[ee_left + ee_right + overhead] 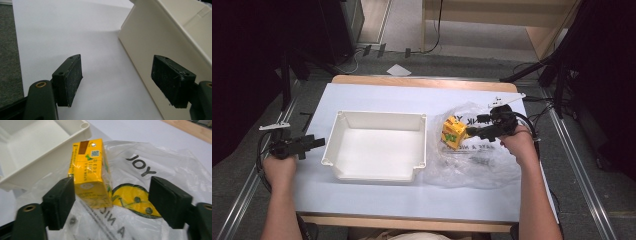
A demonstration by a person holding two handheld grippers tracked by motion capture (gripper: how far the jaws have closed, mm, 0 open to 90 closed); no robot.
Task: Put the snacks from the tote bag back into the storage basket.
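Note:
A yellow drink carton [454, 132] stands on a crumpled clear plastic bag [477, 160] to the right of the white bin [377, 117]. My right gripper [472, 132] reaches toward the carton from the right. In the right gripper view the carton [88, 172] sits between the wide-open jaws of the right gripper [112, 192], close against the left pad [61, 201] and well apart from the right pad. My left gripper [318, 143] hovers by the bin's left side; in its own view the left gripper [120, 80] is open with nothing between the pads.
The bin's outer wall [160, 42] rises just beside the left gripper's right pad. White table cover [377, 97] spans the tabletop. The bag [150, 167] carries black lettering and a yellow smiley print. Dark stands and cables flank the table.

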